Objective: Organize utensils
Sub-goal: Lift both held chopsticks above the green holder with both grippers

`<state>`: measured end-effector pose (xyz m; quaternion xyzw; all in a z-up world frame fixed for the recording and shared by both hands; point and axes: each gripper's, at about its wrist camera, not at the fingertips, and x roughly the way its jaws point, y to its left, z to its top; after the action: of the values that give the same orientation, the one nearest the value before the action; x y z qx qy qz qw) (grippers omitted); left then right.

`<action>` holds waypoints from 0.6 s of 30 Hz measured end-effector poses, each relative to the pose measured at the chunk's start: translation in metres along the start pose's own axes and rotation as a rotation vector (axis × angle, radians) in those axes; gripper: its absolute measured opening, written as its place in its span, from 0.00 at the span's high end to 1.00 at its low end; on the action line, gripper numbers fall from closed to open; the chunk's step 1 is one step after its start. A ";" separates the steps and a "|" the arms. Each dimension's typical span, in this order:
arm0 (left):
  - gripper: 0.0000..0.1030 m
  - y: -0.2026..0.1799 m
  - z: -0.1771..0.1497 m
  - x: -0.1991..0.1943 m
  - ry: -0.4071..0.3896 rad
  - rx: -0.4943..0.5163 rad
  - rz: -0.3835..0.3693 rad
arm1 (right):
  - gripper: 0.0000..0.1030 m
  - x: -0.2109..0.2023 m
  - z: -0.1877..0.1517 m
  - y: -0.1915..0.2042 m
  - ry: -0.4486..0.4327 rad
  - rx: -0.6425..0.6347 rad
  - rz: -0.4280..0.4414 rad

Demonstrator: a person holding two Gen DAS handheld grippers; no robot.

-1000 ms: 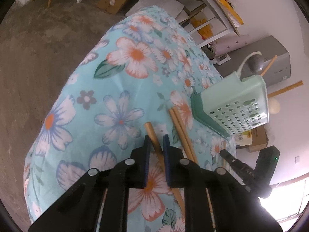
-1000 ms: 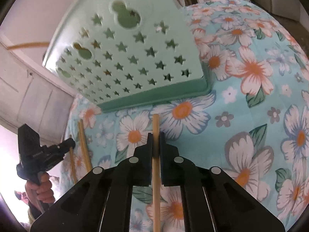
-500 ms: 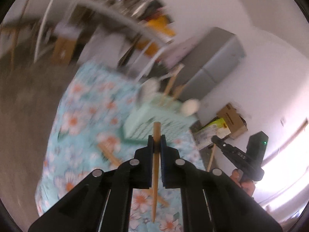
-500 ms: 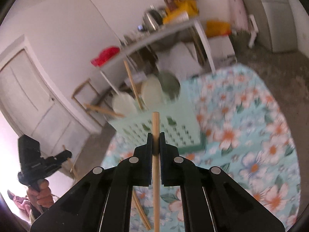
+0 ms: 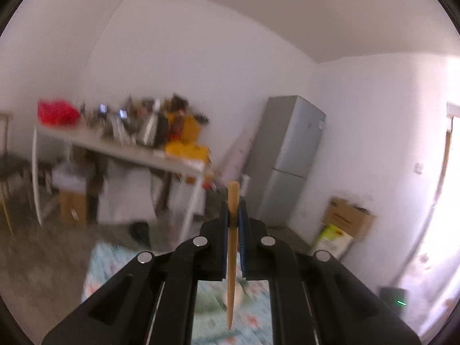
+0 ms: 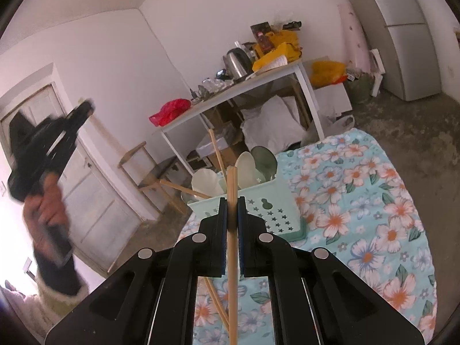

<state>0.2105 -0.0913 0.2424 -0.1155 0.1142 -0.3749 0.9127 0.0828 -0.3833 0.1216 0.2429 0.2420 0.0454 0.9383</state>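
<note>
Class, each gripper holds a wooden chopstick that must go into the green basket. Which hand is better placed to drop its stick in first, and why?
Right. The right gripper holds its chopstick just before the green basket. The left gripper, seen from its own camera, faces the room with its chopstick; no basket shows clearly there.

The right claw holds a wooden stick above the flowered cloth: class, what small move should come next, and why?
Probably carry the right claw forward over the mint basket and lower the chopstick in. It is gripped upright, the basket sits just ahead on the tablecloth, already holding spoons and sticks.
</note>
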 end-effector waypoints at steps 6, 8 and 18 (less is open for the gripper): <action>0.94 0.002 -0.015 0.062 0.020 0.028 0.067 | 0.95 -0.006 0.004 0.000 -0.019 -0.013 -0.008; 0.94 0.006 -0.028 0.080 0.037 0.027 0.079 | 0.95 -0.006 0.004 -0.001 -0.022 -0.019 -0.010; 0.93 0.039 -0.096 0.109 0.206 -0.141 0.027 | 0.95 -0.006 0.001 0.001 -0.013 -0.039 -0.023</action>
<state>0.2837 -0.1536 0.1268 -0.1387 0.2347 -0.3637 0.8907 0.0780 -0.3841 0.1253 0.2219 0.2380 0.0379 0.9448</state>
